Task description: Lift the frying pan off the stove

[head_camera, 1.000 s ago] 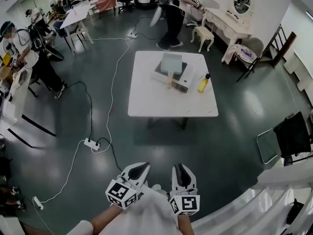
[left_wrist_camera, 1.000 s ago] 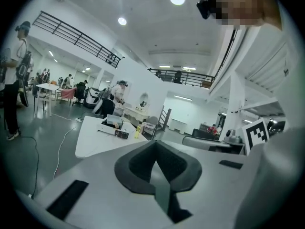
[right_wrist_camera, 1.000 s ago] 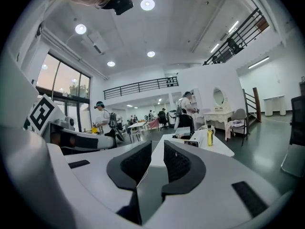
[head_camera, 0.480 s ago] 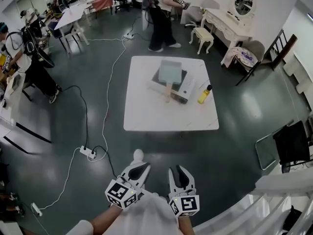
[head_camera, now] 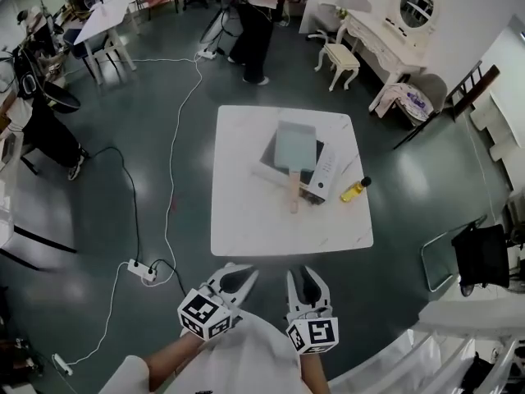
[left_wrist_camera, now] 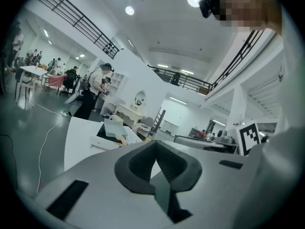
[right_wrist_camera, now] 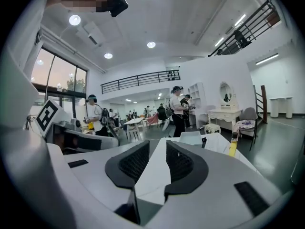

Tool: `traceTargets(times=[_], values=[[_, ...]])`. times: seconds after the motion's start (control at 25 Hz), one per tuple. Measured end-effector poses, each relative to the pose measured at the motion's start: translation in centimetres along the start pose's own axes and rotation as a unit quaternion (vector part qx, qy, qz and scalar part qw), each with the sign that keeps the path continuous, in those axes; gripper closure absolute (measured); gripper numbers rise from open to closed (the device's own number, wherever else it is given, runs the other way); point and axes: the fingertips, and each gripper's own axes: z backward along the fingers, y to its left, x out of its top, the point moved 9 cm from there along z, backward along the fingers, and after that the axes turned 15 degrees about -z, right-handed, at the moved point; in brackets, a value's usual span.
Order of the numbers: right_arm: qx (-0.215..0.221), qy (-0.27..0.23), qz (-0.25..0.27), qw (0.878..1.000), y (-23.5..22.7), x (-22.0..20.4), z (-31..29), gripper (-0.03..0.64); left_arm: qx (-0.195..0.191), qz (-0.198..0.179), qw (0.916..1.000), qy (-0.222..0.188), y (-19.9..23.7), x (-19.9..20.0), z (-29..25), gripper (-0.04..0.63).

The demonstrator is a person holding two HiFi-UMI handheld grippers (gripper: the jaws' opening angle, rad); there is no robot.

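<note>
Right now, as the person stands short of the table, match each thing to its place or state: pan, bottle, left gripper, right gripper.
Things:
1. pan
2. bottle
3. left gripper
4. right gripper

Places or states:
A. jaws apart, nothing between them
B. on the stove
C. jaws together, empty
D. on the table, right of the stove

Pairs: 1-B, 2-D, 3-C, 4-A
</note>
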Motion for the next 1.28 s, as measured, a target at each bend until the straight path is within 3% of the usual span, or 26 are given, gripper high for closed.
traceTargets(times=[0.28,0.52,0.76,0.96,1.28], values=[[-0.058,-0.007,-0.01,0.998,-0.4,2.0,-8.7,0.532,-0.034,0.043,0.9985,-0.004,8.5,1.9,-3.0,0.594],[-0.091,-0.012,-0.003,0.996,-0.6,2.8,-12.5,0.52,-0.077,0.034,0.9963,0.019,12.5,1.6,-6.2,0.594],[-0.108,-0.001,-0.01,0.994,-1.9,2.0,-13.3,0.515,-0.101,0.042,0.9934,0.033,14.2,1.2,-8.6,0.594],[-0.116,0.006,-0.014,0.993,-2.9,2.1,-13.4,0.515,-0.086,0.092,0.9908,0.049,14.8,0.7,-9.7,0.592],[-0.114,0.008,-0.027,0.993,-5.5,2.2,-14.9,0.506,-0.12,0.138,0.9813,0.06,15.3,-0.2,-13.5,0.592]])
